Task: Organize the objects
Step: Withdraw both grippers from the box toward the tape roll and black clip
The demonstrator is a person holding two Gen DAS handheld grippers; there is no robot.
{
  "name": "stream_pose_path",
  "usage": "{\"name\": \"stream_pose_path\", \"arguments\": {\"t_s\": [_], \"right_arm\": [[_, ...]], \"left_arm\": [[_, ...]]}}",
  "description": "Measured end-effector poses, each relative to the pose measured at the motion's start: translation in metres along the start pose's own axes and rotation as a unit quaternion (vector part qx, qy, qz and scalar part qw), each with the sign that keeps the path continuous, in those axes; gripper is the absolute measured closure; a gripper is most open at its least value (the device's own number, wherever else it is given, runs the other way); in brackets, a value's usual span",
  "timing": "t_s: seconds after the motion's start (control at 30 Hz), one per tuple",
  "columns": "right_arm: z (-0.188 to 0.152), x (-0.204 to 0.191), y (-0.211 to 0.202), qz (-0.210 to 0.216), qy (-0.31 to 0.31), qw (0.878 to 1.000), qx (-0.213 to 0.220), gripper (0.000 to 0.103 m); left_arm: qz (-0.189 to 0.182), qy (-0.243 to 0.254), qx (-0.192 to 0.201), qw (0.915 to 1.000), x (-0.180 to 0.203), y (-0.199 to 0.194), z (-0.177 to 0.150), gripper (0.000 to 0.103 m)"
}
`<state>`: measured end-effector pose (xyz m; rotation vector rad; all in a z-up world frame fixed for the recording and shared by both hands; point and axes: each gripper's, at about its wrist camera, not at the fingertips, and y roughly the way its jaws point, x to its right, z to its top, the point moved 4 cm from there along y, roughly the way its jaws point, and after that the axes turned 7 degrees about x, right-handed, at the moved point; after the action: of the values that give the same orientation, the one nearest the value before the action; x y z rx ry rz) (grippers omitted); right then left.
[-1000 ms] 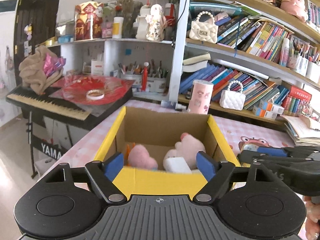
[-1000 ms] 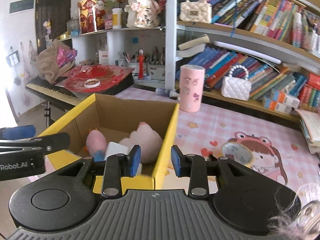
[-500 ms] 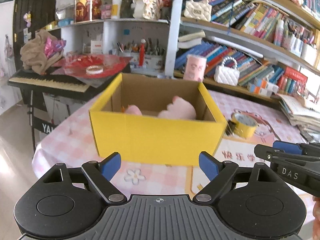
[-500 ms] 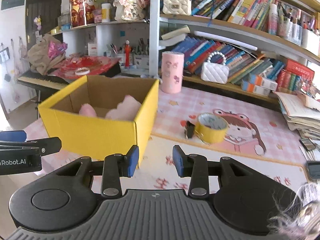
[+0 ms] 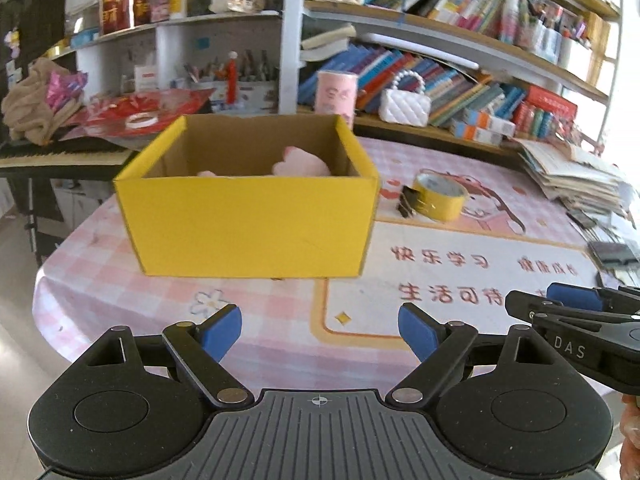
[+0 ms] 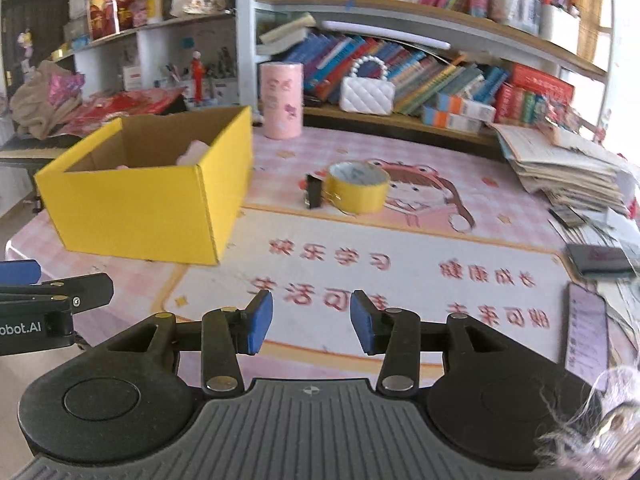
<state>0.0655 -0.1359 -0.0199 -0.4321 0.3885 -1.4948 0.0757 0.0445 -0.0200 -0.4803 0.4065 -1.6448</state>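
Ahead of your left gripper, whose jaws stand wide apart and hold nothing, the yellow box sits on the table with pink plush already inside, and the tape roll lies just right of it, still outside. From your right gripper, jaws parted and empty, the tape with a black clip touching its left side lies straight ahead; you seem between pickups, so next reach forward and close on the roll's wall.

1. My box was yellow outside, brown cardboard inside.
2. The tablecloth was pink-checked with red characters.
3. The tape roll was yellow.
4. My finger pads were blue.
5. The far canister was pink.
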Motion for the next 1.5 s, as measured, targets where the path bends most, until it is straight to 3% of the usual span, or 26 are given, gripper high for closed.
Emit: {"name": "stream_pose_path", "arguments": {"t_s": [0.57,0.93,1.5], "right_arm": [[-0.011,0.056,-0.003,-0.063,0.036,0.997,-0.015,0.057],[-0.009,0.09,0.015,-0.078,0.048,0.995,-0.031,0.053],[0.019,0.131,0.071,-0.039,0.049,0.998,-0.029,0.048]], "left_arm": [[-0.05,0.029,-0.025,0.998,0.055,0.025,-0.005,0.015],[-0.066,0.037,-0.033,0.9966,0.085,0.05,0.003,0.015],[-0.018,0.039,0.001,0.9991,0.123,0.101,0.045,0.025]]}}
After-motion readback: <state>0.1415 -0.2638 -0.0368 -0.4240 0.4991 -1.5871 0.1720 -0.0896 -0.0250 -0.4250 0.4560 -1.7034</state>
